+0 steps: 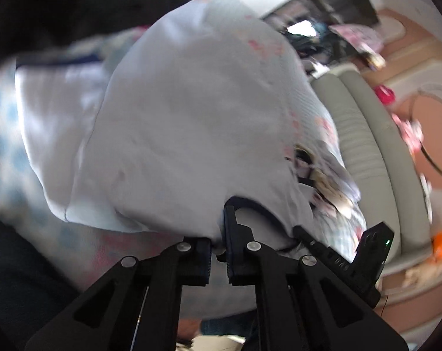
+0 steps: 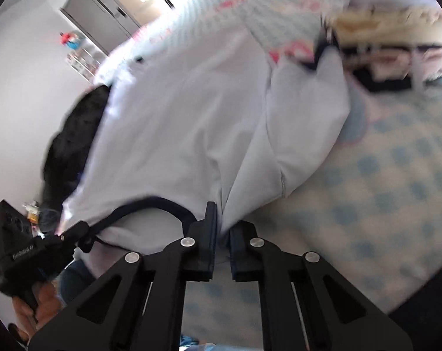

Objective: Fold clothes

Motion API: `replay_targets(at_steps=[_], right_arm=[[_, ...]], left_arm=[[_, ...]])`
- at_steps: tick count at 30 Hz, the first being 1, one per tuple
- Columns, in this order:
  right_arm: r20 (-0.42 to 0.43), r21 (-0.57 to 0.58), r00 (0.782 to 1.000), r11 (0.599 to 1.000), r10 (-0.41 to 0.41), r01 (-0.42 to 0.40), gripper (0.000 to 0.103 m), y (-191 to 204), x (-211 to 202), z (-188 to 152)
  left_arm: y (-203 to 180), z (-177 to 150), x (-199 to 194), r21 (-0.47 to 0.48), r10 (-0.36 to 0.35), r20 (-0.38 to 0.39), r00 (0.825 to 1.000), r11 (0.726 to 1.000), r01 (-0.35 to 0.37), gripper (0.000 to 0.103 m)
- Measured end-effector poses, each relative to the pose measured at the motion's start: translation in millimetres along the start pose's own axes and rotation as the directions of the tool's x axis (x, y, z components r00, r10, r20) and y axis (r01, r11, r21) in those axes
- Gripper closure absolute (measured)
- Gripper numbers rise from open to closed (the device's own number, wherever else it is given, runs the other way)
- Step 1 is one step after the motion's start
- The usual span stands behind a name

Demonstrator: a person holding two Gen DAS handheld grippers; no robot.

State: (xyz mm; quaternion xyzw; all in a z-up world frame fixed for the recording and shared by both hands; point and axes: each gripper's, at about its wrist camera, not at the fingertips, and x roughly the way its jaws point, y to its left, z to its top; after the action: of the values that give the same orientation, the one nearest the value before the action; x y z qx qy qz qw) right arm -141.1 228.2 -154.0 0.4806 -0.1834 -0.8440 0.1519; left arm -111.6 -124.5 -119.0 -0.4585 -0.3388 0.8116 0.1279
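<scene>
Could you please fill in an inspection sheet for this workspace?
Surface: bed cover with pale blue dots, blurred.
Job's things: pale lilac T-shirt with dark navy neckline, pinched at the collar on both sides.
Clutter: black garment beside the shirt; patterned bedding.
Grippers: left gripper and right gripper both shut on the shirt.
Cables: nothing seen.
Surroundings: grey padded bed edge, white wall, grey cabinet.

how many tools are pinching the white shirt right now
2. The left tool grips the white shirt at its dark-trimmed neckline. The right tool grips it on the neckline's other side.
</scene>
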Motion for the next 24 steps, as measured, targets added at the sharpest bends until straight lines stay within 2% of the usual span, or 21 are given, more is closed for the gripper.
replay_targets(at_steps=[1,3,5,8,10,12,14,16,17,20,23,24], right_arm=[[0.022,-0.007,1.000,1.000,0.007,-0.007,0.099,2,-13,0],[0.067,-0.036,0.998,0.999,-0.010,0.012,0.099,5,-38,-3],[0.071,-0.038,0.997,0.999,-0.020,0.023,0.099,1,-47,-11],[-0.040,0.001,0.997,0.998,-0.065,0.065,0.099,-20,-26,-33],[-0.081,0.038,0.996,0.999,-0.032,0.035,0.097,-24,-19,-41],[-0.115,0.069,0.993,0.998,-0.002,0.010,0.096,-26,-13,-48],[-0.085,0.017,0.996,0.999,-0.031,0.033,0.092,-14,-21,-44],[-0.044,-0.013,0.997,0.998,-0.056,0.055,0.071,-7,-28,-38],[-0.031,-0.012,0.998,0.999,-0.052,0.051,0.068,-6,-28,-35],[-0.053,-0.001,0.997,0.998,-0.056,0.056,0.068,-10,-15,-27],[-0.100,-0.046,0.992,0.997,-0.072,0.068,0.068,-9,8,-28],[-0.119,-0.065,0.990,0.996,-0.075,0.068,0.068,-8,14,-32]], left_arm=[[-4,0,-9,0.030,0.000,-0.004,1.000,1.000,0.000,0.096],[3,-2,-16,0.026,0.003,-0.030,1.000,1.000,-0.003,0.096],[18,-8,-15,-0.003,0.016,-0.075,0.997,1.000,-0.017,0.096],[53,-23,3,-0.103,0.050,-0.183,0.982,0.992,-0.069,0.094],[70,-36,8,-0.165,0.057,-0.218,0.974,0.982,-0.095,0.094],[63,-40,-1,-0.111,0.101,-0.195,0.976,0.986,-0.124,0.093],[54,-43,-8,-0.063,0.133,-0.171,0.976,0.987,-0.145,0.093],[49,-42,-18,-0.045,0.119,-0.138,0.983,0.991,-0.126,0.093],[46,-40,-23,-0.027,0.118,-0.112,0.987,0.992,-0.122,0.093],[21,-33,-30,0.083,0.087,-0.031,0.996,0.993,-0.084,0.093],[-2,-25,-18,0.173,0.060,-0.006,0.998,0.983,-0.058,0.093],[-6,-22,-7,0.198,0.087,-0.005,0.996,0.977,-0.085,0.093]])
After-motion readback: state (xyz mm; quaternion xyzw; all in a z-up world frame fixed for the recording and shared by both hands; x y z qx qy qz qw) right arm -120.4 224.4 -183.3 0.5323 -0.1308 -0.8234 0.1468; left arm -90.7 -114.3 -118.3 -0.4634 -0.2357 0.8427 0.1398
